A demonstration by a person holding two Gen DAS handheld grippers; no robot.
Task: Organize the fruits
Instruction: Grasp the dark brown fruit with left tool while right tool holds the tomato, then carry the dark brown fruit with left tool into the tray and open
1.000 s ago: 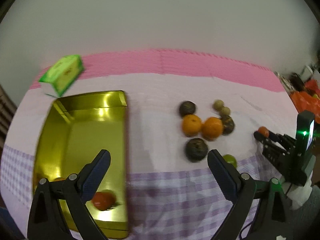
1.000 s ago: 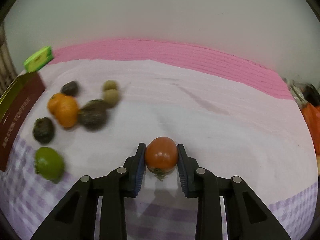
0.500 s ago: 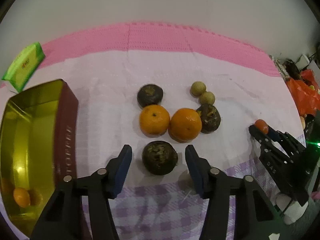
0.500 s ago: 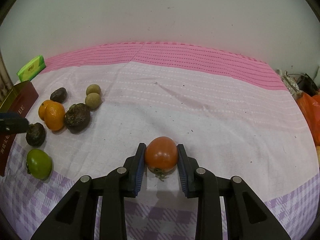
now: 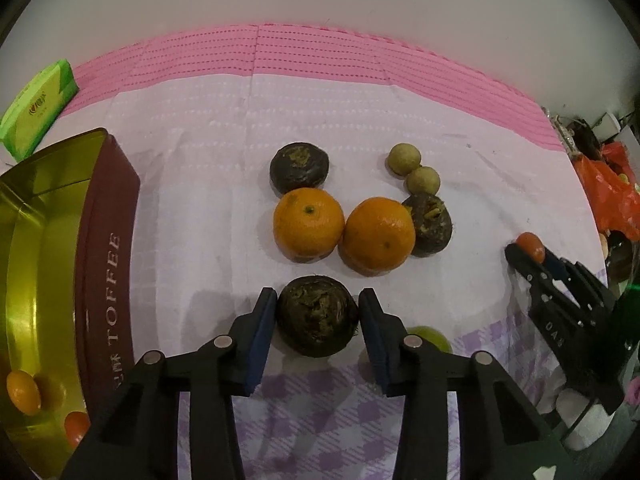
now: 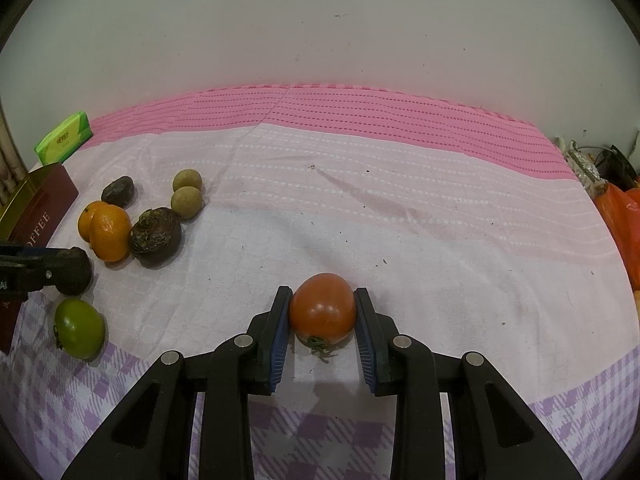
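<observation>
My left gripper [image 5: 318,314] is shut on a dark wrinkled fruit [image 5: 317,315] resting on the cloth. Beyond it lie two oranges [image 5: 309,222], two more dark fruits [image 5: 300,167] and two small tan fruits [image 5: 405,158]. A green fruit [image 5: 432,337] peeks out behind the right finger. The gold toffee tin [image 5: 108,248] at the left holds small orange fruits [image 5: 23,393]. My right gripper [image 6: 322,314] is shut on a red tomato [image 6: 322,309] on the cloth. The right gripper also shows in the left wrist view [image 5: 530,248].
A green box [image 5: 38,110] lies at the back left by the wall. Orange bags [image 5: 610,196] and clutter sit at the table's right edge. The cloth [image 6: 360,200] is pink at the back and purple-checked in front.
My left gripper swung from over the tin to the fruit group, moved forward and closed on the nearest dark fruit. The right gripper stayed shut on the tomato.
</observation>
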